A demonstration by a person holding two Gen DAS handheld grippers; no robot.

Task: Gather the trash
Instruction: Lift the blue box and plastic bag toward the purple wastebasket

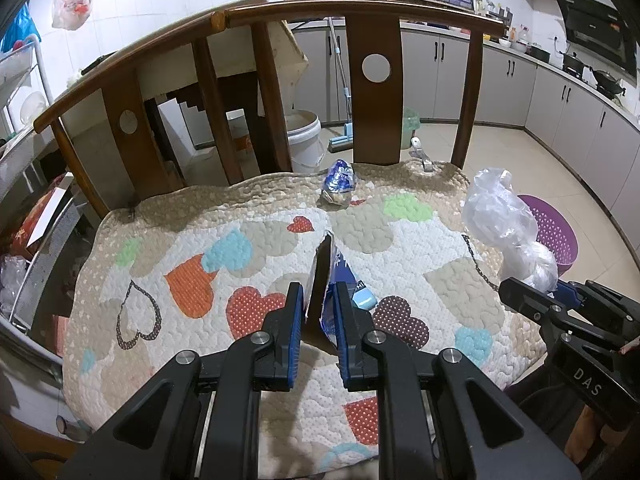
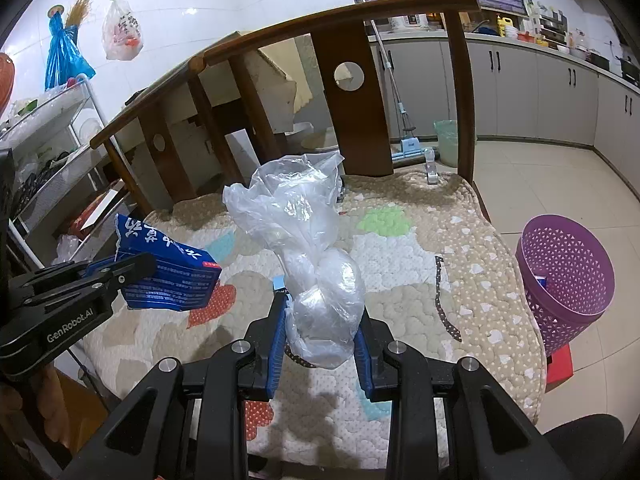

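Observation:
My left gripper (image 1: 318, 296) is shut on a flattened blue carton (image 1: 325, 276), held edge-on above the heart-patterned cushion (image 1: 240, 240). From the right wrist view the same blue carton (image 2: 168, 276) shows its printed side, clamped in the left gripper (image 2: 132, 268) at the left. My right gripper (image 2: 320, 316) is shut on a crumpled clear plastic bag (image 2: 304, 240), which stands up between its pads. That plastic bag (image 1: 504, 220) also appears at the right of the left wrist view. A crumpled blue wrapper (image 1: 339, 182) lies at the cushion's far edge.
A purple perforated basket (image 2: 568, 280) stands on the floor right of the cushion, something blue inside. Wooden chair backs (image 1: 376, 92) rise behind the cushion. A white bucket (image 1: 306, 140), a mop (image 1: 342, 136) and grey kitchen cabinets (image 1: 540, 96) lie beyond. A metal rack (image 2: 52, 148) stands left.

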